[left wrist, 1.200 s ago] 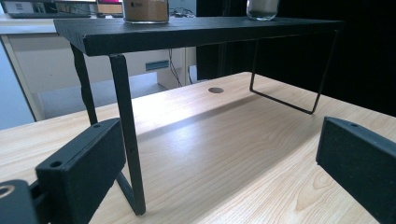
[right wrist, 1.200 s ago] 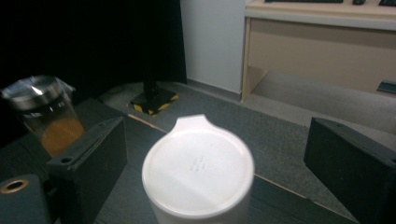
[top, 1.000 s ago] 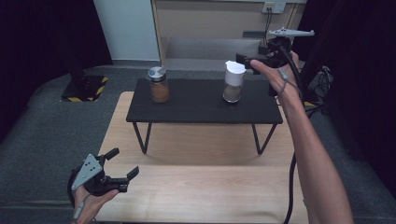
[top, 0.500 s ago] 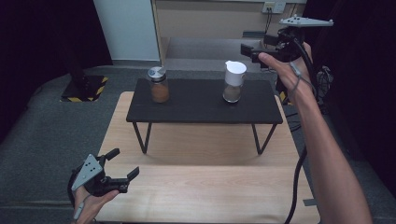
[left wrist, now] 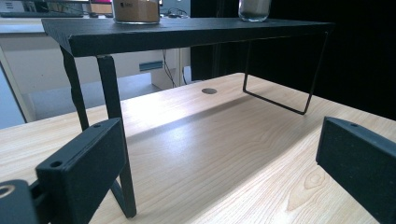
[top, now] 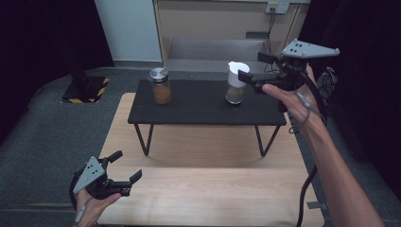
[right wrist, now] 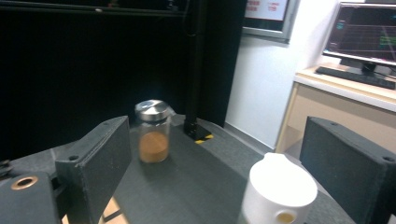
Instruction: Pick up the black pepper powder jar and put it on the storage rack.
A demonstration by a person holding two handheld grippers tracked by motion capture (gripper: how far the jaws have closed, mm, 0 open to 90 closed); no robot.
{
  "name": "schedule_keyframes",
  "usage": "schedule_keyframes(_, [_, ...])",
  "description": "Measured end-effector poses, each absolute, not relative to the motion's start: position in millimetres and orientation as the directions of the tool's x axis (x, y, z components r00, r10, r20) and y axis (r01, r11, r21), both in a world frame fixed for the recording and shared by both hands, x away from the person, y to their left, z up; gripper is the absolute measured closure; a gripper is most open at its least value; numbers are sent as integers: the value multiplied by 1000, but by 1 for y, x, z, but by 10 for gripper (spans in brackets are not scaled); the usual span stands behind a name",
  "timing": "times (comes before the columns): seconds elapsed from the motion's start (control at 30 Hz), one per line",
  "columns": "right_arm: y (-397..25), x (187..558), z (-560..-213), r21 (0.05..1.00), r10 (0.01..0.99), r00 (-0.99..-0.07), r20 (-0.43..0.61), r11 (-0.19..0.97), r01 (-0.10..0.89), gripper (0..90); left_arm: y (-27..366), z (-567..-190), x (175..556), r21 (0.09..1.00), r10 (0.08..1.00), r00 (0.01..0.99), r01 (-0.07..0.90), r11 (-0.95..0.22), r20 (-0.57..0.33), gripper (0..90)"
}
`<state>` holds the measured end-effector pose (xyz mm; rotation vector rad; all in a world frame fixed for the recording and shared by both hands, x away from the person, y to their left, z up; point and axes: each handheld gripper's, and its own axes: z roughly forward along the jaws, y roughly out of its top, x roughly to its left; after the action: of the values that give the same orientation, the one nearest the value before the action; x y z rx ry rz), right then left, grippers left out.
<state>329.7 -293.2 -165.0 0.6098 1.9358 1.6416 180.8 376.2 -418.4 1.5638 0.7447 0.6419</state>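
- Two jars stand on the black shelf (top: 203, 108), a low riser on thin metal legs set across the far half of the wooden worktop (top: 208, 184).
- White-capped jar (top: 236, 89): upright near the shelf's far right corner, with a white pour-spout cap and dark powder in its lower part.
- Right hand-held gripper (top: 257, 68): held in the air at the shelf's right end, level with the jar's cap and pointing left across the shelf. Its jaws are spread wide and grip nothing.
- Relation between them: in the high view the nearer jaw tip sits just beside the white cap, on its right; whether it touches cannot be told from there. In the right gripper view the white-capped jar (right wrist: 279, 192) lies low between the two open jaws, closer to the right one, with clear air on both sides of the cap.
- Steel-lidded jar (top: 160, 85): upright toward the shelf's far left, holding orange-brown powder, well apart from the white-capped one. In the right gripper view it (right wrist: 153, 131) stands farther off, just past the left jaw.
- Left hand-held gripper (top: 124, 166): low at the worktop's near left corner, jaws wide apart and empty, well apart from both jars. Its own view looks across bare wood toward the shelf's legs.
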Motion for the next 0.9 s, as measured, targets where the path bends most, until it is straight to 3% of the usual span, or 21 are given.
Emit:
schedule_keyframes(0.47, [-304,304,-226,988,551,-829,-97,154,-13,95,376,-418,181,992,767,642,102,-72,-10,2])
schedule_keyframes(0.9, [-307,275,-285,988,539,-839,-77,154,8,93,374,-418,181,992,761,648,101,-80,-5,2])
